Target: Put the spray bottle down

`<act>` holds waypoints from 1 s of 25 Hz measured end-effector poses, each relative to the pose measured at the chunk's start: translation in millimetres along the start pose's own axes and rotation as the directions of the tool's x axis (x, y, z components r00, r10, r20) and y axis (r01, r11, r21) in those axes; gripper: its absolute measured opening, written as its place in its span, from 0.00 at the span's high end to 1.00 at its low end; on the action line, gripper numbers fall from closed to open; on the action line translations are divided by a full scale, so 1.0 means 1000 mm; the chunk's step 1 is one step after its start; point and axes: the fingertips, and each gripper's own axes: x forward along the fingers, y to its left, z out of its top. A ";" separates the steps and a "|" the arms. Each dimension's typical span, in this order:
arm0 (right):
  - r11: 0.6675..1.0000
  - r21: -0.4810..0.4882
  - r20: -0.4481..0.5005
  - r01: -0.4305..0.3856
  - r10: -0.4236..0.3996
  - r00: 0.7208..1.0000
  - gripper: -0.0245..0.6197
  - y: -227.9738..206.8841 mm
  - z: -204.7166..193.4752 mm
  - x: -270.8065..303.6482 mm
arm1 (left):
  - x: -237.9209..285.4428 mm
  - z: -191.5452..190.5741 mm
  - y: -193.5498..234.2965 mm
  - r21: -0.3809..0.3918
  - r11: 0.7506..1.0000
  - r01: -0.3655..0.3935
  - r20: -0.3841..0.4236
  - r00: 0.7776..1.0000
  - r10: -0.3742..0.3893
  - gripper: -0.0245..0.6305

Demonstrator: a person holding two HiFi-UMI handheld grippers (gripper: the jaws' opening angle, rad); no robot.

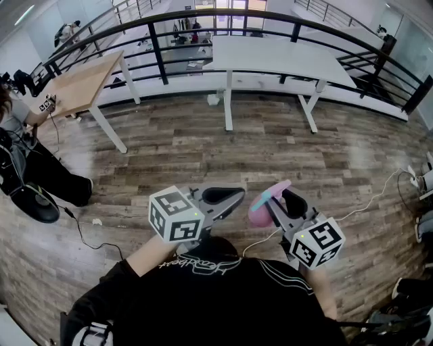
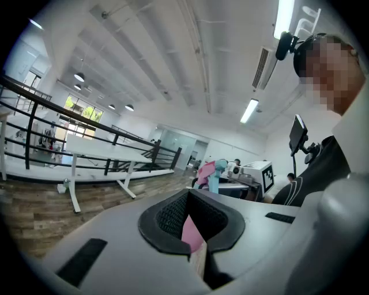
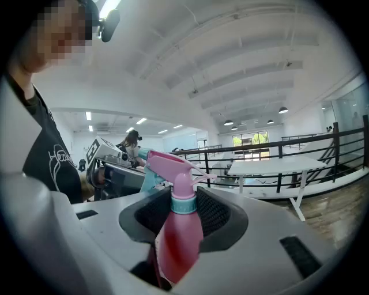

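A pink spray bottle (image 1: 260,209) with a pink and teal trigger head sits between the jaws of my right gripper (image 1: 284,200), which is shut on its body. In the right gripper view the bottle (image 3: 178,233) stands upright in that gripper (image 3: 185,214), nozzle pointing left. My left gripper (image 1: 227,196) is held level beside it on the left, jaws together with nothing held. In the left gripper view the left gripper (image 2: 193,230) shows a thin pink strip at the seam between its pads, and the bottle's head (image 2: 209,171) is visible beyond. Both grippers hover above the wooden floor.
A white table (image 1: 270,51) stands ahead, a wooden table (image 1: 81,81) at the far left, both before a black railing (image 1: 203,17). A person (image 1: 17,145) sits at the left edge. Cables (image 1: 80,230) trail over the plank floor; more gear lies at the right edge (image 1: 423,179).
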 end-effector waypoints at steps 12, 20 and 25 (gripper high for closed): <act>1.000 -0.015 0.010 0.003 -0.003 1.000 0.74 -0.002 0.000 -0.015 | 0.003 0.002 -0.012 0.003 1.000 -0.006 0.023 1.000 0.006 0.95; 1.000 0.000 0.033 -0.011 0.011 0.999 0.74 0.001 0.007 -0.018 | 0.000 0.005 -0.017 0.024 1.000 -0.010 0.024 1.000 0.010 0.95; 1.000 0.006 0.024 -0.008 0.008 1.000 0.74 0.002 0.003 -0.019 | -0.001 0.005 -0.017 0.016 1.000 -0.005 0.035 0.999 0.005 0.95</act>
